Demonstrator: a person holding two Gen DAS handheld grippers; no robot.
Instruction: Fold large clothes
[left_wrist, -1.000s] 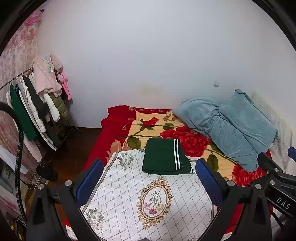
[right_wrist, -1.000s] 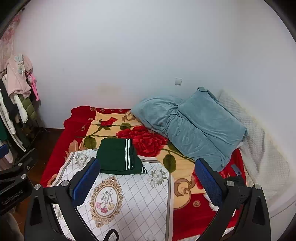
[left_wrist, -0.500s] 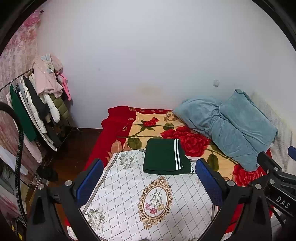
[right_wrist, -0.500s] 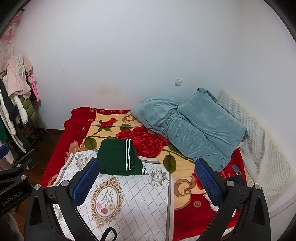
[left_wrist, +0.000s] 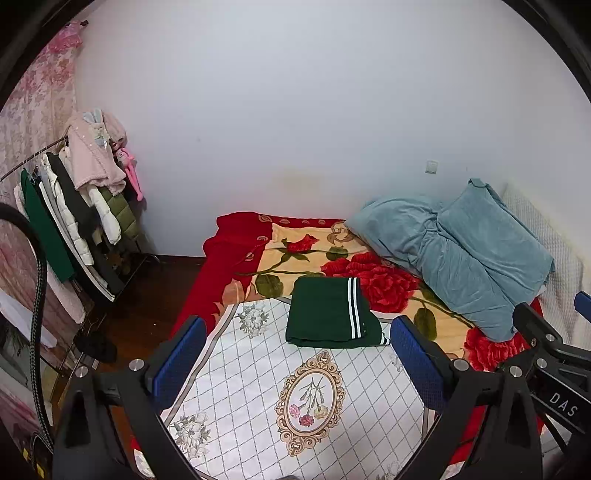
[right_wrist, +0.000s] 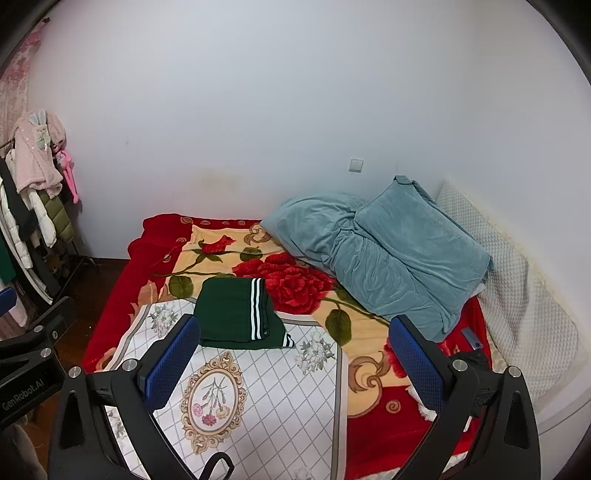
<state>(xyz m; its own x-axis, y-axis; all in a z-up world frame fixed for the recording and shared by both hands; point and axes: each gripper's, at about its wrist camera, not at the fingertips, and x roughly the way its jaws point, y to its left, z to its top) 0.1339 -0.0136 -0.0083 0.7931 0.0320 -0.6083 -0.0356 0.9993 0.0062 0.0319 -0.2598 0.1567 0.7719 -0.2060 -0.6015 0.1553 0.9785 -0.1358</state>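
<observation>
The left hand-held gripper (left_wrist: 295, 363) is raised above the near end of a bed, its two blue-padded fingers (left_wrist: 180, 356) spread wide with nothing between them. The right hand-held gripper (right_wrist: 293, 360) hovers beside it at about the same height, also spread wide and holding nothing.

Beyond both pairs of fingers, a white cloth with a grey diamond grid and a gold-framed flower medallion (left_wrist: 295, 387) is spread on the bed. On its far edge lies the dark green folded garment with white stripes (left_wrist: 328, 314), a neat flat rectangle, partly overlapping onto the red and cream rose-patterned blanket (left_wrist: 291, 254).

The garment is straight ahead of the left hand-held gripper, centred between its fingers. From the right hand-held gripper it lies ahead and to the left, just past the left finger. Neither touches it. The left one looks better lined up with it. Its white stripes run away from the viewer, near its right edge; the bundle is close to square, so its long axis is hard to tell.

A rumpled blue-grey quilt (right_wrist: 384, 254) is heaped at the far right of the bed, and a rack of hanging clothes (left_wrist: 74, 206) stands on the left.

The folding appears finished.
</observation>
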